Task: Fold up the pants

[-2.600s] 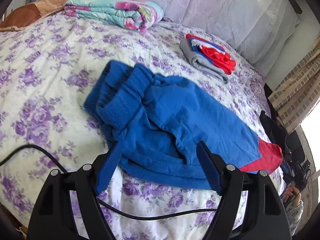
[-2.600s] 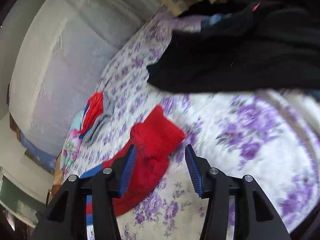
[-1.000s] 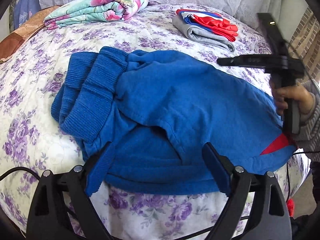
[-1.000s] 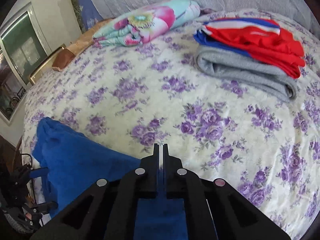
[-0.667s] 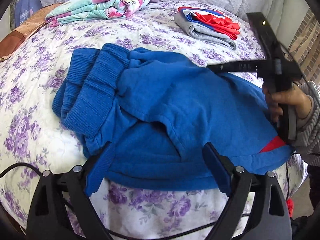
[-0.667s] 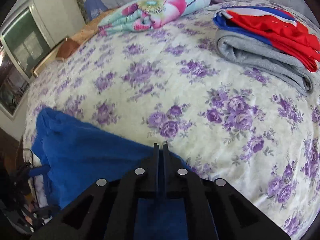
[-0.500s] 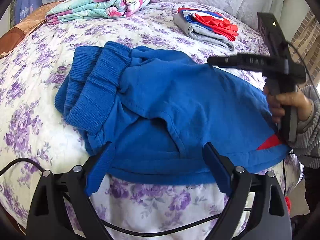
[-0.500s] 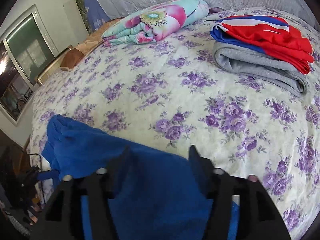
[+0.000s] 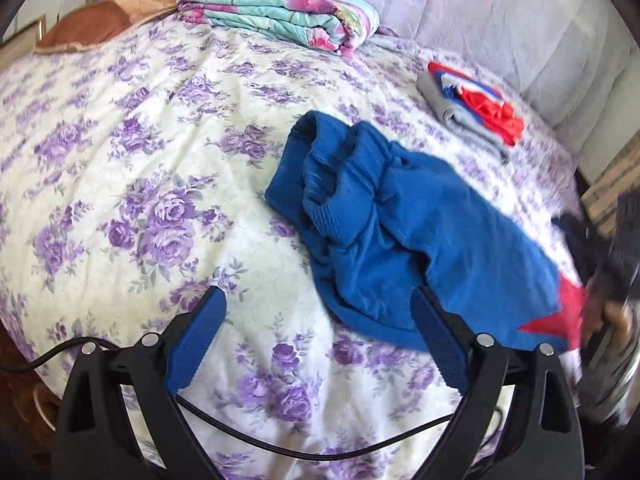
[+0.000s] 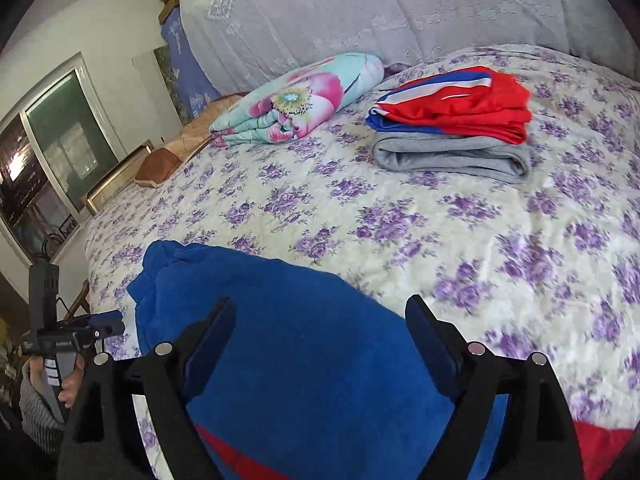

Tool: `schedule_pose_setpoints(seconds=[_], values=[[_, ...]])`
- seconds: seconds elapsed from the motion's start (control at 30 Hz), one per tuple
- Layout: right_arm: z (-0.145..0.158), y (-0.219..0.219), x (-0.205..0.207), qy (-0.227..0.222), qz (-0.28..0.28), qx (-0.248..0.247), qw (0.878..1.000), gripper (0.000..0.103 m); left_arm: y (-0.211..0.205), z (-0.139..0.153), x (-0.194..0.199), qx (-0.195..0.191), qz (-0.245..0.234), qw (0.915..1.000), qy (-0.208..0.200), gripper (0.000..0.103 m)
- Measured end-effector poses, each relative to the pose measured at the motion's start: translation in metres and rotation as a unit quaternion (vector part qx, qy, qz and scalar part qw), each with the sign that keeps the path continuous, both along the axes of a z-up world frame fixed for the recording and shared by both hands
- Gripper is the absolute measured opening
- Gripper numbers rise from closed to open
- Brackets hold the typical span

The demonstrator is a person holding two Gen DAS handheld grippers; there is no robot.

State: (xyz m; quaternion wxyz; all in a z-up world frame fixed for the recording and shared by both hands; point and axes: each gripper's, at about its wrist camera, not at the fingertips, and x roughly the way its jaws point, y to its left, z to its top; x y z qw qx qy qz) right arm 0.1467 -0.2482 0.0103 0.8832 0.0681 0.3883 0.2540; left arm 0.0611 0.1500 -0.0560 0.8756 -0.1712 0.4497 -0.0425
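Blue pants (image 9: 408, 232) with red cuffs lie bunched on the flowered bed (image 9: 132, 168), waistband toward the far left, red end at the right edge. My left gripper (image 9: 316, 324) is open and empty, just off their near left edge. My right gripper (image 10: 320, 328) is open above the blue pants (image 10: 304, 340), which fill the space between its fingers; a red cuff (image 10: 600, 452) shows at the lower right. The right gripper appears blurred in the left wrist view (image 9: 616, 280), by the red cuff.
A stack of folded red, blue and grey clothes (image 10: 456, 128) sits at the far side of the bed. A rolled floral quilt (image 10: 296, 100) lies by the headboard (image 10: 360, 8). A black cable (image 9: 280, 444) runs under my left gripper. A window (image 10: 48, 160) is at left.
My right gripper, shut on the blue fabric a second ago, has opened and let go. My left gripper has pulled back and to the left, so the pants sit further right.
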Motion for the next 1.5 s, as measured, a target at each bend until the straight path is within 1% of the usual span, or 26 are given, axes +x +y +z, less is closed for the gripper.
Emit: schedule_pose_setpoints(seconds=[0.13, 0.2, 0.23, 0.27, 0.3, 0.33, 0.47, 0.5, 0.53, 0.57, 0.63, 0.7, 0.77, 0.8, 0.87, 0.97, 1.1, 1.2, 1.27, 1.3, 1.37, 1.5], values=[[0.002, -0.051, -0.042, -0.004, -0.060, 0.034, 0.998, 0.087, -0.016, 0.002, 0.013, 0.006, -0.023, 0.9997, -0.009, 0.091], [0.003, -0.080, -0.064, -0.006, -0.099, 0.051, 0.994, 0.087, -0.023, -0.006, 0.026, 0.007, -0.026, 0.9996, 0.002, 0.091], [0.004, -0.097, -0.078, -0.008, -0.124, 0.060, 0.990, 0.088, -0.023, -0.010, 0.030, 0.012, -0.020, 0.9997, 0.006, 0.092], [0.004, -0.115, -0.092, -0.008, -0.149, 0.067, 0.986, 0.089, -0.023, -0.014, 0.035, 0.023, -0.010, 0.9997, 0.007, 0.093], [0.003, -0.130, -0.104, -0.007, -0.172, 0.072, 0.982, 0.089, -0.027, -0.016, 0.037, 0.037, -0.007, 0.9993, -0.002, 0.097], [0.002, -0.146, -0.119, -0.005, -0.198, 0.078, 0.977, 0.090, -0.033, -0.016, 0.037, 0.048, -0.011, 0.9987, -0.009, 0.098], [-0.014, -0.202, -0.170, 0.024, -0.287, 0.109, 0.951, 0.090, -0.053, -0.022, 0.034, 0.126, -0.017, 0.9917, -0.020, 0.098], [-0.018, -0.213, -0.178, 0.031, -0.303, 0.119, 0.945, 0.090, -0.056, -0.024, 0.033, 0.141, -0.019, 0.9896, -0.023, 0.098], [-0.023, -0.224, -0.186, 0.039, -0.318, 0.132, 0.938, 0.090, -0.057, -0.024, 0.031, 0.148, -0.019, 0.9885, -0.026, 0.098], [-0.028, -0.234, -0.192, 0.045, -0.326, 0.147, 0.933, 0.090, -0.057, -0.025, 0.028, 0.148, -0.017, 0.9884, -0.030, 0.098], [-0.043, -0.248, -0.198, 0.056, -0.340, 0.181, 0.921, 0.090, -0.053, -0.024, 0.025, 0.136, -0.011, 0.9901, -0.034, 0.098], [-0.059, -0.257, -0.194, 0.069, -0.347, 0.217, 0.910, 0.090, -0.050, -0.021, 0.022, 0.120, -0.007, 0.9922, -0.034, 0.098], [-0.074, -0.263, -0.187, 0.078, -0.354, 0.250, 0.898, 0.090, -0.045, -0.016, 0.018, 0.095, -0.007, 0.9949, -0.034, 0.098], [-0.076, -0.263, -0.184, 0.075, -0.356, 0.254, 0.896, 0.090, -0.042, -0.012, 0.016, 0.081, -0.006, 0.9960, -0.036, 0.098], [-0.077, -0.263, -0.176, 0.060, -0.355, 0.258, 0.897, 0.090, -0.033, -0.005, 0.010, 0.056, -0.001, 0.9975, -0.043, 0.098], [-0.081, -0.264, -0.158, 0.061, -0.349, 0.267, 0.896, 0.090, -0.023, 0.000, 0.007, 0.040, 0.017, 0.9980, -0.046, 0.098], [-0.086, -0.264, -0.137, 0.061, -0.353, 0.245, 0.901, 0.086, -0.014, 0.001, 0.006, 0.012, 0.025, 0.9986, -0.046, 0.098], [-0.086, -0.264, -0.130, 0.053, -0.362, 0.231, 0.902, 0.075, -0.015, 0.000, 0.005, 0.015, 0.023, 0.9983, -0.051, 0.098], [-0.089, -0.263, -0.133, 0.045, -0.372, 0.221, 0.900, 0.043, -0.016, -0.002, 0.005, 0.017, 0.021, 0.9984, -0.050, 0.098], [-0.092, -0.266, -0.134, 0.042, -0.373, 0.226, 0.899, 0.038, -0.016, -0.004, 0.005, 0.018, 0.021, 0.9985, -0.048, 0.098], [-0.096, -0.270, -0.139, 0.034, -0.369, 0.244, 0.896, 0.033, -0.015, -0.006, 0.006, 0.018, 0.020, 0.9986, -0.046, 0.098], [-0.086, -0.265, -0.148, 0.008, -0.369, 0.244, 0.897, 0.032, -0.014, -0.008, 0.007, 0.015, 0.020, 0.9987, -0.045, 0.098]])
